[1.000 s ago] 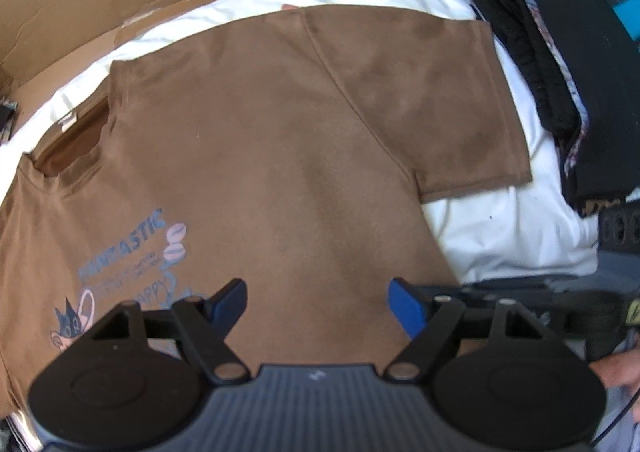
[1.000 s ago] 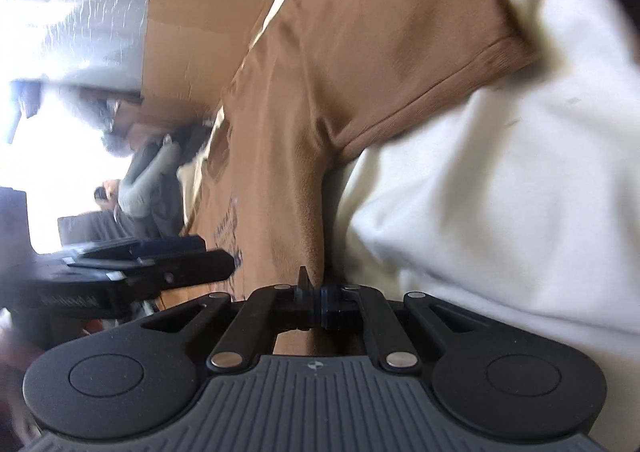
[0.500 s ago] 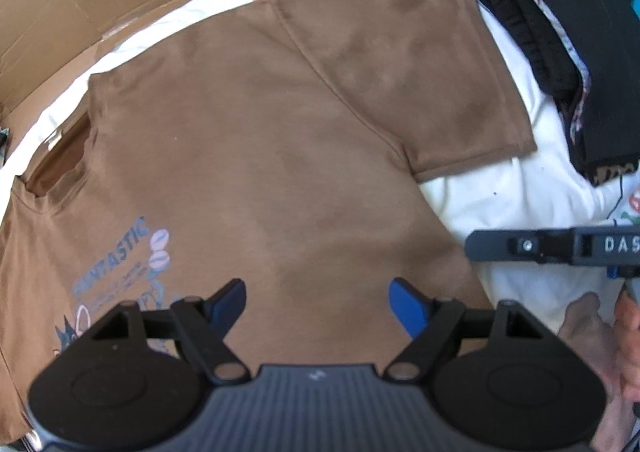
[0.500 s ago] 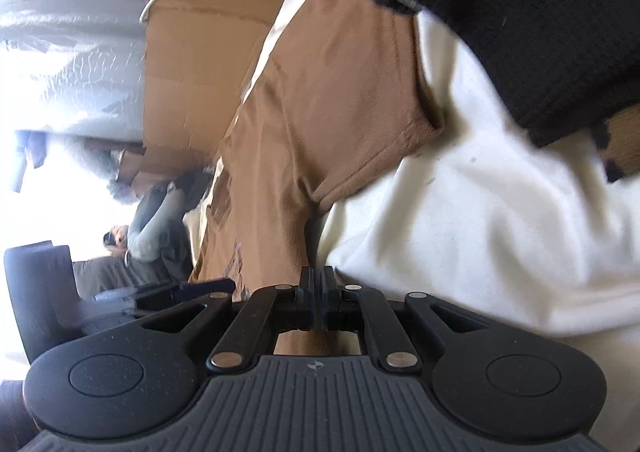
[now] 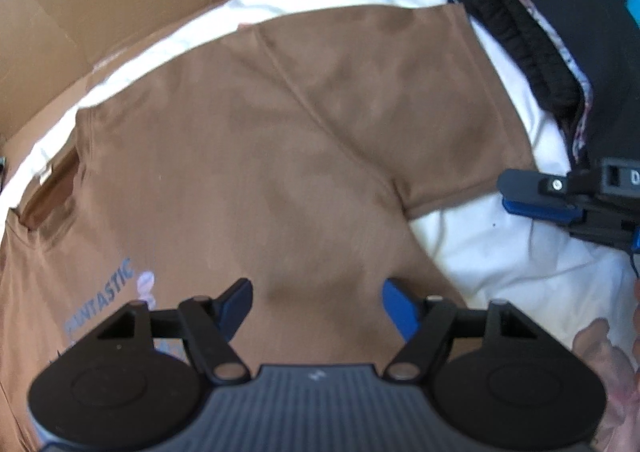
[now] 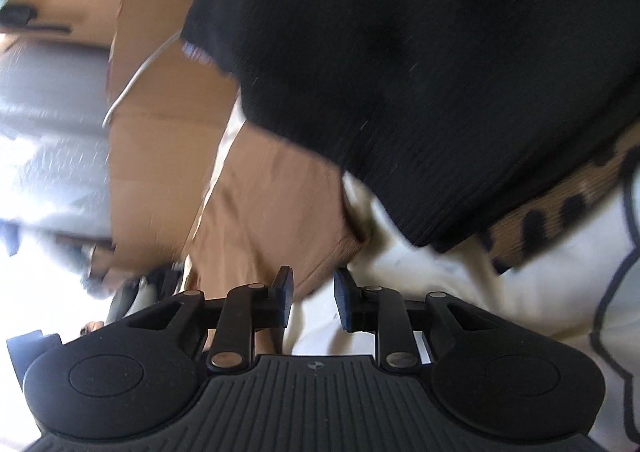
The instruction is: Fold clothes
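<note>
A brown T-shirt (image 5: 256, 156) lies spread flat, print side up, on a white sheet (image 5: 500, 252), with a cardboard sheet (image 5: 120, 4) behind it and a pile of dark clothes (image 5: 520, 36) just beside its sleeve (image 5: 400, 92). No fold is made in it yet as far as the pictures show: the body, the collar and the one visible sleeve all lie in a single layer, so the whole folding seems to be ahead (the far sleeve and the hem are out of view).

The left gripper (image 5: 316, 304) hangs over the middle of the shirt with its jaws wide apart; they have just narrowed a little, and nothing is between them but cloth lying below.

The right gripper (image 6: 314, 300) sits low at the edge of the sleeve, seen from the left wrist as a black and blue bar (image 5: 560, 196) just beside the sleeve's cuff. Its jaws have just been opening and stand a small way apart, with the corner of the cuff lying in front of the gap and not pinched. A hand (image 5: 604, 364) shows at the lower right of the left view.

My reading is that the sleeve is the next thing to take, to turn it in over the body as a first fold.
</note>
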